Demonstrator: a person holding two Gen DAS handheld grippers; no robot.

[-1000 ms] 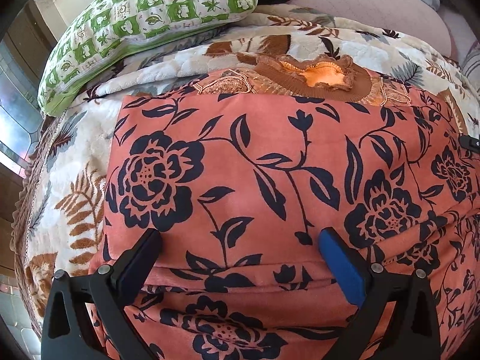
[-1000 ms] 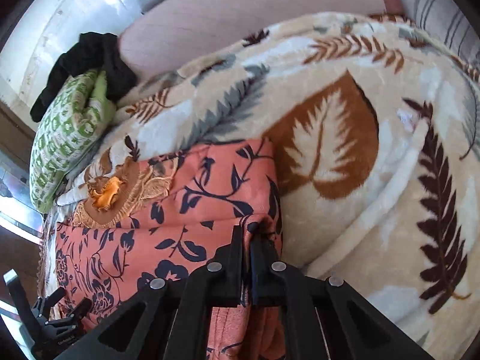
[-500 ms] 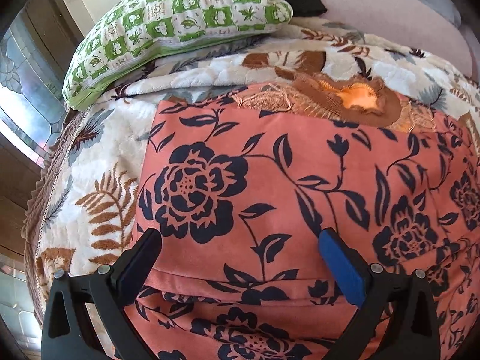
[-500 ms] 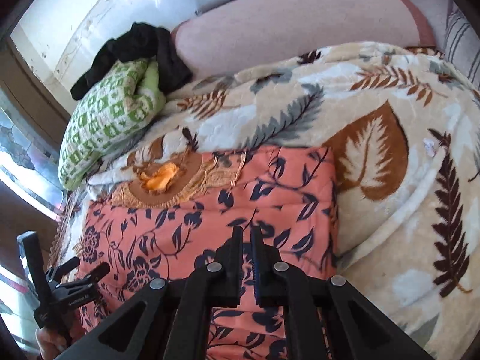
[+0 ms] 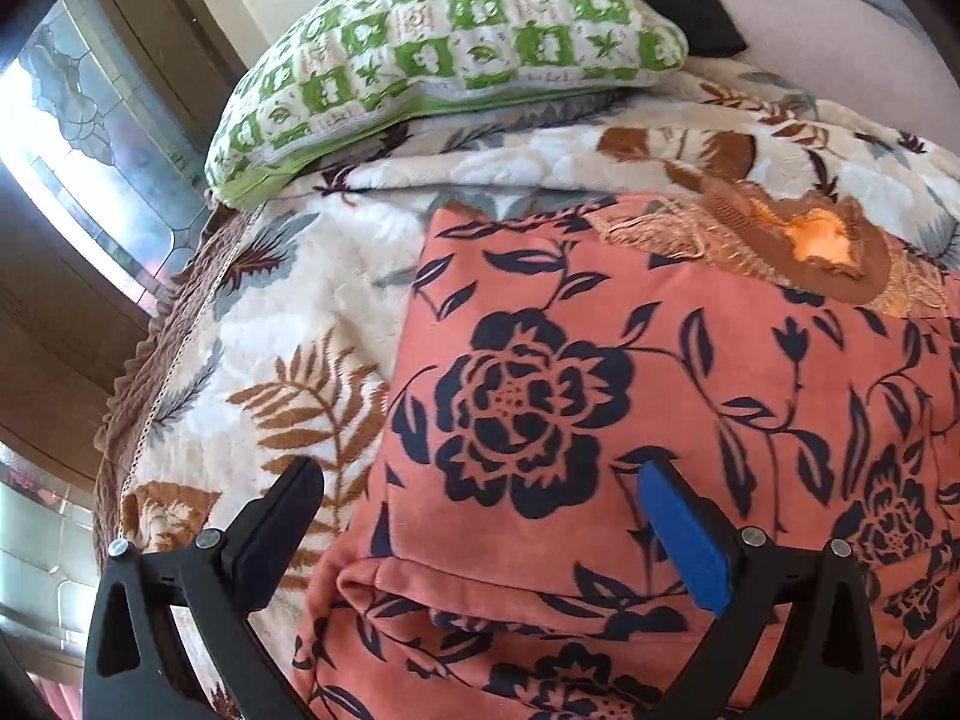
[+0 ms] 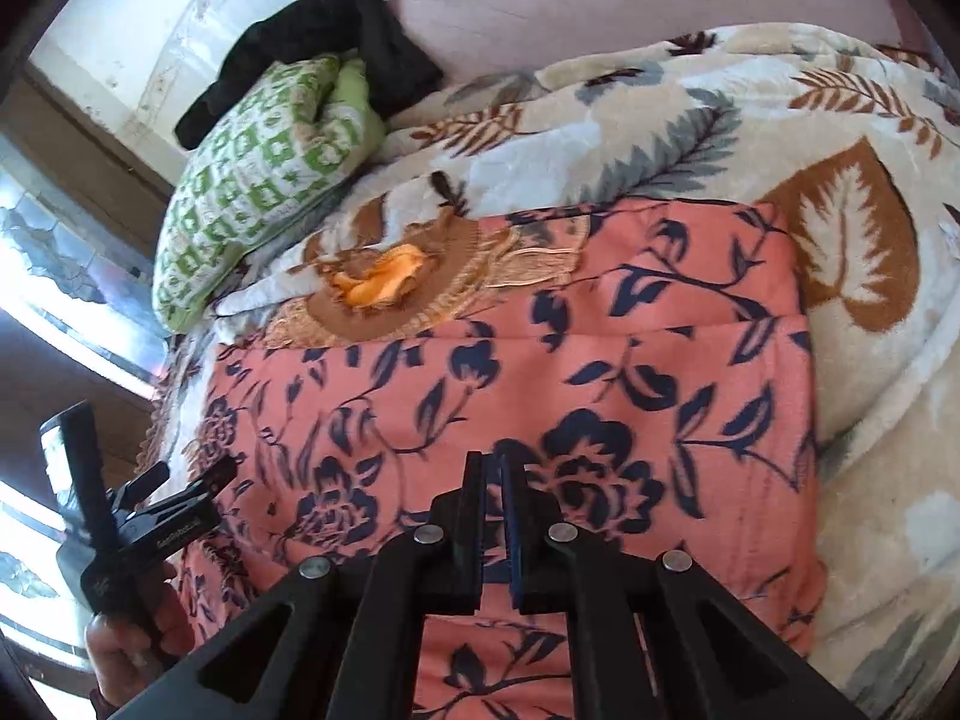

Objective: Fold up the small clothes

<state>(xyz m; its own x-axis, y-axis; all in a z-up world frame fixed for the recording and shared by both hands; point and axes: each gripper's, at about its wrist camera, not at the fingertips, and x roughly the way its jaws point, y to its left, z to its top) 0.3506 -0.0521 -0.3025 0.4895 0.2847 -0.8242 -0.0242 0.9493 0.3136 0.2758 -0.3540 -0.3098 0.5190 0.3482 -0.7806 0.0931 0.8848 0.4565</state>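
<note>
A: Where's the floral garment (image 6: 600, 372) lying?
B: Sitting part-folded on the leaf-print blanket (image 6: 750, 138), near the green pillow (image 5: 456, 54).
A: Claws?
B: Left claw (image 5: 480, 516) is gaping, empty. Right claw (image 6: 495, 480) is pinched closed; can't tell if it's pinching cloth.
A: Handling?
B: Looking soft, light, floppy. Best grabbing the near folded hem.
</note>
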